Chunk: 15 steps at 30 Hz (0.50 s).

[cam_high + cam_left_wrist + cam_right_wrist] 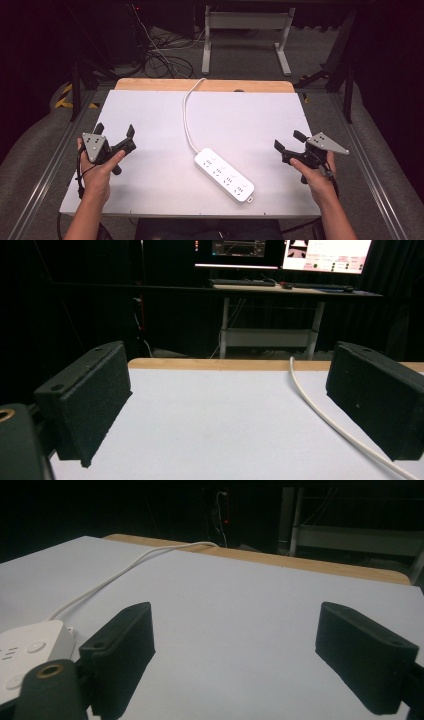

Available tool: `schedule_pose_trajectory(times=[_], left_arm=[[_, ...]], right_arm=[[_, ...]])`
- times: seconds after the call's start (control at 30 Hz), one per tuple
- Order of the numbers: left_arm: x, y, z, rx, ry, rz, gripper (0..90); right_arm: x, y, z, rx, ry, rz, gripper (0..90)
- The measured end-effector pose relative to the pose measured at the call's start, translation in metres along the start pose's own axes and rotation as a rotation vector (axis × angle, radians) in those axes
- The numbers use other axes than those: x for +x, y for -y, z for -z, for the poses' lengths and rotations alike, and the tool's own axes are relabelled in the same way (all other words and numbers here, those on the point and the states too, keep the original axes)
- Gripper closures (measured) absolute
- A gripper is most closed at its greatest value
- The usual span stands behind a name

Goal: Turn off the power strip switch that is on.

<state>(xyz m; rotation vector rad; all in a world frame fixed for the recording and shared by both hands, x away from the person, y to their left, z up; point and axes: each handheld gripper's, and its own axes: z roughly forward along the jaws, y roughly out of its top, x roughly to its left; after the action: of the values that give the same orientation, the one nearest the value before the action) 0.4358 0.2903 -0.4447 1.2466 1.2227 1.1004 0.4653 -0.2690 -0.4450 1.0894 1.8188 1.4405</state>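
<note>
Both grippers, left (116, 131) and right (290, 140), hover jaws apart and empty beside the power strip (224, 175) on the desk (150, 110); likely a pre-grasp pause, next needing a reach inward.

room: dark | floor (320, 55): grey (cables strewn) | desk (295, 289): white-legged, lit monitors (327, 255) on top

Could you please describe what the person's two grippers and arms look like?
Each gripper, left and right, is black with a grey three-cornered plate on top and a black cable trailing below. Its two jaws are flat black blocks with textured pads. The forearms are bare, with no sleeves.
</note>
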Motion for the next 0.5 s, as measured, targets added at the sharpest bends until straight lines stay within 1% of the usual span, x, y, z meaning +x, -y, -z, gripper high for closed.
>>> schedule_pose_trajectory(times=[0.03, 0.07, 0.1, 0.13, 0.17, 0.2, 0.23, 0.27, 0.3, 0.33, 0.47, 0.5], left_arm=[[0.0, 0.0, 0.0, 0.0, 0.0, 0.0, 4.8], [-0.0001, 0.0, 0.0, 0.0, 0.0, 0.001, 4.8], [0.0002, 0.0001, 0.0002, 0.002, 0.0, 0.0, 4.7], [0.0005, 0.0, 0.0002, 0.001, 0.0, -0.001, 4.7], [0.0005, 0.0, 0.0002, 0.001, 0.0, -0.001, 4.7], [0.0006, 0.0, 0.0002, 0.0, -0.001, -0.001, 4.7], [0.0007, 0.0001, 0.0002, 0.002, 0.001, 0.0, 4.8], [0.0007, 0.0001, 0.0002, 0.002, 0.001, 0.0, 4.8], [0.0004, 0.0002, 0.0001, 0.002, 0.004, 0.003, 4.8], [0.0003, 0.0001, 0.0001, 0.001, 0.004, 0.001, 4.8], [-0.0007, 0.0003, -0.0001, 0.003, 0.008, 0.0, 4.8], [-0.0005, 0.0002, -0.0002, 0.003, 0.007, -0.001, 4.8]], right_arm=[[-0.0001, 0.0, -0.0001, 0.0, 0.0, 0.0, 19.0], [-0.0001, 0.0, -0.0001, 0.0, 0.0, 0.0, 19.0], [-0.0001, 0.0, -0.0002, 0.006, 0.0, -0.007, 26.2], [-0.0004, 0.0, -0.0003, 0.011, -0.003, -0.008, 29.1], [-0.0006, 0.0001, -0.0005, 0.014, -0.007, -0.006, 34.2], [-0.0003, 0.0002, -0.0004, 0.015, -0.018, 0.002, 42.7], [0.0, 0.0002, 0.0, 0.011, -0.033, 0.022, 50.7], [0.0005, -0.0003, 0.0005, 0.006, -0.049, 0.042, 55.8], [0.0005, -0.0003, 0.0005, 0.006, -0.049, 0.042, 55.8], [0.0012, -0.0022, 0.0013, 0.004, -0.069, 0.055, 62.5], [0.0014, -0.0054, 0.0024, 0.009, -0.091, 0.048, 75.6], [0.0015, -0.0061, 0.0028, 0.003, -0.09, 0.063, 80.4]])
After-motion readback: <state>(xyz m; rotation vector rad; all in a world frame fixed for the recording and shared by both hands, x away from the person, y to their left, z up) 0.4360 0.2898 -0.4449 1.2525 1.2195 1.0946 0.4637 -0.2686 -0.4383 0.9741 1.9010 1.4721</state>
